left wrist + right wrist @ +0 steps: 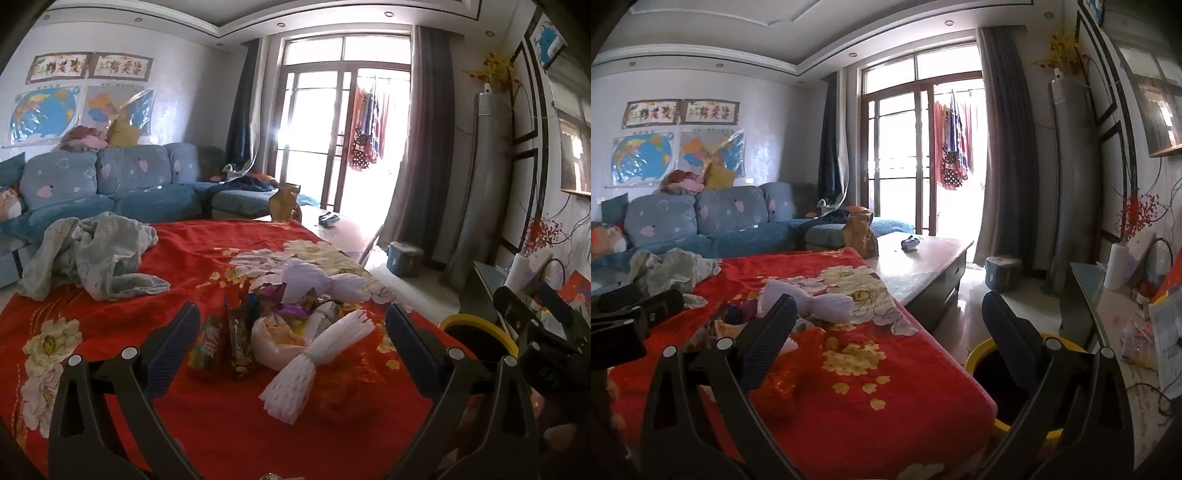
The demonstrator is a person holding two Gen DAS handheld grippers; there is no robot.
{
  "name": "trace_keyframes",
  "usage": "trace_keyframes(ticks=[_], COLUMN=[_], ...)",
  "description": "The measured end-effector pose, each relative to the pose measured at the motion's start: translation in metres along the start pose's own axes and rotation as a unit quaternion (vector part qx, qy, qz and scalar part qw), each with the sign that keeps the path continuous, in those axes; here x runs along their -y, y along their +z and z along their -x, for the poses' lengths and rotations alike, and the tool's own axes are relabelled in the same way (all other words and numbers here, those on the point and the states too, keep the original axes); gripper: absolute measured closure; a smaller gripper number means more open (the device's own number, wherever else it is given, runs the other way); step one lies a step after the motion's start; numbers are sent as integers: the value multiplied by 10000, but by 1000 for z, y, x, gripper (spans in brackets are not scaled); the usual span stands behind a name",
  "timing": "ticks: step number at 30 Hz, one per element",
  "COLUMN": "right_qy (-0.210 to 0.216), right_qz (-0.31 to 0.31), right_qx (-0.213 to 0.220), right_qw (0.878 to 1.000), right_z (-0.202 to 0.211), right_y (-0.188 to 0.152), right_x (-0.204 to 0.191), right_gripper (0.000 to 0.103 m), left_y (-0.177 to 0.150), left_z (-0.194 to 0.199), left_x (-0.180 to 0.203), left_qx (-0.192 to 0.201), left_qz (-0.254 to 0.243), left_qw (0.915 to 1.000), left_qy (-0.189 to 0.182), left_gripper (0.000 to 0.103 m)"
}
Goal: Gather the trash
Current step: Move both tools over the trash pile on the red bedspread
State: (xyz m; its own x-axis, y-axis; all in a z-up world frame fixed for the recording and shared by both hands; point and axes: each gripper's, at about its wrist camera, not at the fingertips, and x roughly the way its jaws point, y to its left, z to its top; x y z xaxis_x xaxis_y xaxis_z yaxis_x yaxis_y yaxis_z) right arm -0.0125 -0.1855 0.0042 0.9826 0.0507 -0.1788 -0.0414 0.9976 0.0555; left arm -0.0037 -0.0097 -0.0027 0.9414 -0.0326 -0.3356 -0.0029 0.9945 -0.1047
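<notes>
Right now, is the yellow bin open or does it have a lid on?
Open: the yellow bin shows a dark round mouth with no lid.

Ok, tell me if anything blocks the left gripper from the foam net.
Nothing visible does. The left gripper is open with the foam net lying right between its fingers on the red blanket, beside snack wrappers.

The trash sits heaped on my red floral blanket (pixel 221 258). Nearest me a white foam fruit net (pixel 314 363) lies flat, cinched at its middle, its far end fanned out. Just left of it two snack wrappers (pixel 221 347) lie side by side, touching a crumpled pale plastic bag (pixel 273 339). Another foam net (pixel 325 282) rests behind them. A yellow-rimmed bin (pixel 982 363) stands on the floor beside the blanket's right edge.
</notes>
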Motion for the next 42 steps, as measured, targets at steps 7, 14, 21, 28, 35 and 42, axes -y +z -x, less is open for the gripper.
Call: trace_keyframes(ticks=[7, 14, 21, 28, 35, 42], right_qy=[16, 36, 65, 111, 196, 639], right_qz=[30, 49, 92, 85, 76, 116], right_qx=[-7, -16, -29, -162, -377, -947], right_qw=[10000, 10000, 9999, 9998, 9991, 9934], right_z=[1, 0, 2, -2, -8, -35], right_y=[1, 0, -2, -5, -6, -7], right_x=[-3, -5, -10, -9, -6, -11], right_gripper=[11, 11, 11, 11, 11, 11], left_y=[0, 2, 2, 3, -1, -6], left_z=[1, 2, 2, 1, -5, -23], left_x=[2, 3, 4, 5, 1, -15], left_qx=[2, 20, 15, -8, -126, -367], left_qz=[1, 7, 9, 36, 55, 137], left_qw=[10000, 10000, 10000, 10000, 9998, 9992], left_qy=[-5, -19, -22, -40, -119, -41], left_gripper=[6, 6, 6, 6, 6, 6])
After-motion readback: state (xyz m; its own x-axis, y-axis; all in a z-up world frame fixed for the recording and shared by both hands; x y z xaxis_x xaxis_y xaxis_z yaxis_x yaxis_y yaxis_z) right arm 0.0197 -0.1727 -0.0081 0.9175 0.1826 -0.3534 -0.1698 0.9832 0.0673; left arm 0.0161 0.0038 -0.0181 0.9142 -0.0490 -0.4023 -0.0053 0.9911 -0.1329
